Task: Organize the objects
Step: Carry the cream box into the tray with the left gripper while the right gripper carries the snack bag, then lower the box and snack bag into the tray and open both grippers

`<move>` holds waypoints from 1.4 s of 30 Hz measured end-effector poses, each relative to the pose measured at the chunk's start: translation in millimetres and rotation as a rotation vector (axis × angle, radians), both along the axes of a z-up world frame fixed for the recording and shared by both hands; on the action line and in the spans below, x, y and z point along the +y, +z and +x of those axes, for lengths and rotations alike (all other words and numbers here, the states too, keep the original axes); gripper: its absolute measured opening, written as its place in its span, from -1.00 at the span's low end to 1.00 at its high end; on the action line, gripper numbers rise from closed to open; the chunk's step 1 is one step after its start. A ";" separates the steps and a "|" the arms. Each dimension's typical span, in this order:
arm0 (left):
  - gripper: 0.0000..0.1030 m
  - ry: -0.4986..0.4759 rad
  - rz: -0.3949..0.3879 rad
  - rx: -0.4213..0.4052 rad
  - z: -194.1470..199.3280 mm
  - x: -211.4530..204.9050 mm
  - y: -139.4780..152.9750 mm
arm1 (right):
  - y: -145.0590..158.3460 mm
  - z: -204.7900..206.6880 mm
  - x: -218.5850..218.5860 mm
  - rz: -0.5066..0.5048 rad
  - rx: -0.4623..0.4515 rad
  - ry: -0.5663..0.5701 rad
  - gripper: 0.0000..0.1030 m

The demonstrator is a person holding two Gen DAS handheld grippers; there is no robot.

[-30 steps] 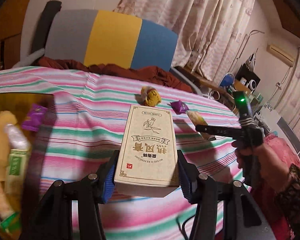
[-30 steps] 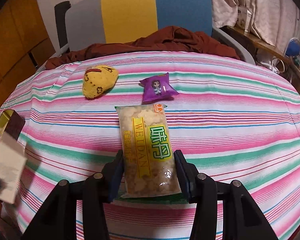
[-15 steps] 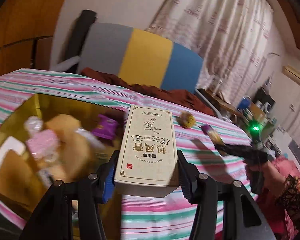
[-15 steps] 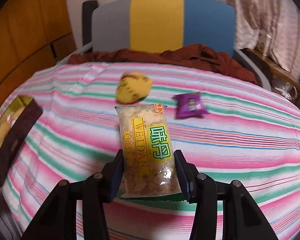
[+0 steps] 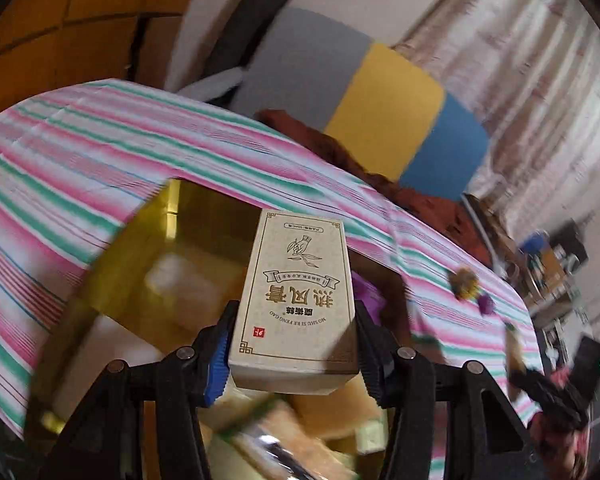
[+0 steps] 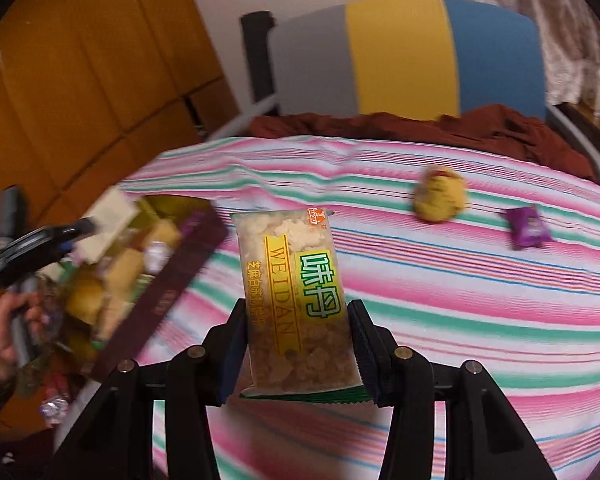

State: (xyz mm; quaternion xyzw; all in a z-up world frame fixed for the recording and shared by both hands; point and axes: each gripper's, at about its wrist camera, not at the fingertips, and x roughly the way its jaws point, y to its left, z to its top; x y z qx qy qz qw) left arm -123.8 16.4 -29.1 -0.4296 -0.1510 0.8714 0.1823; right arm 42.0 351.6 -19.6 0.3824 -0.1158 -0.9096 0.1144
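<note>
My left gripper [image 5: 294,344] is shut on a beige carton [image 5: 298,296] with gold print, held above an open gold-lined box [image 5: 172,216] that holds several snacks. My right gripper [image 6: 298,344] is shut on a clear snack packet [image 6: 296,296] with a yellow and green label, hanging over the striped tablecloth [image 6: 460,300]. In the right wrist view the same box [image 6: 168,296], dark-walled outside, lies at the left with the left gripper [image 6: 88,228] and carton over it. A yellow snack [image 6: 440,200] and a purple sachet [image 6: 526,232] lie on the cloth beyond.
A grey, yellow and blue chair back [image 6: 404,56] with a brown cloth [image 6: 420,128] stands behind the table. A wooden wall [image 6: 80,80] is at the left, curtains [image 5: 520,60] at the right. A person's hand [image 6: 4,320] holds the left gripper.
Both grippers have swung left across the table with their loads. The carton has gone from over the bare cloth to over the box, and the packet has come nearer the box.
</note>
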 end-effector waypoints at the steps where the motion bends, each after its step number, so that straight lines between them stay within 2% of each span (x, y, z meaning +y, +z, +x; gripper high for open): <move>1: 0.05 0.003 -0.001 -0.011 -4.5 -3.9 -2.2 | 1.6 0.3 -9.2 -0.015 0.006 0.015 -0.05; 8: 0.05 0.044 -0.087 -0.028 -34.9 -30.0 -13.6 | 10.1 -5.0 -87.1 -0.079 0.017 0.148 -0.05; 13: 0.06 0.030 -0.212 -0.042 -56.1 -31.9 -26.1 | 2.9 -12.4 -129.8 -0.135 -0.014 0.211 -0.05; 15: 0.07 0.027 -0.235 -0.059 -59.2 -33.2 -32.0 | 0.3 -16.6 -147.5 -0.159 -0.027 0.236 -0.05; 18: 0.14 0.021 -0.219 -0.094 -53.6 -33.9 -36.4 | -1.4 -23.3 -170.6 -0.196 -0.043 0.266 -0.05; 23: 0.33 0.058 -0.175 -0.025 -26.3 -44.5 -21.3 | -6.9 -40.5 -208.2 -0.188 -0.062 0.289 -0.05; 27: 0.34 0.178 -0.118 0.061 4.2 -64.5 -4.9 | -15.4 -53.8 -229.1 -0.210 -0.101 0.289 -0.05; 31: 0.35 0.286 -0.070 0.105 34.7 -82.0 2.3 | -27.6 -63.3 -246.6 -0.197 -0.134 0.276 -0.05; 34: 0.35 0.305 -0.056 0.134 47.1 -88.3 8.5 | -39.1 -69.0 -248.8 -0.169 -0.160 0.244 -0.05; 39: 0.35 0.299 -0.047 0.158 55.0 -84.5 13.6 | -43.5 -76.3 -243.4 -0.035 -0.121 0.146 -0.03; 42: 0.35 0.283 -0.046 0.161 59.1 -78.2 14.2 | -42.9 -84.3 -235.5 -0.048 -0.119 0.114 -0.01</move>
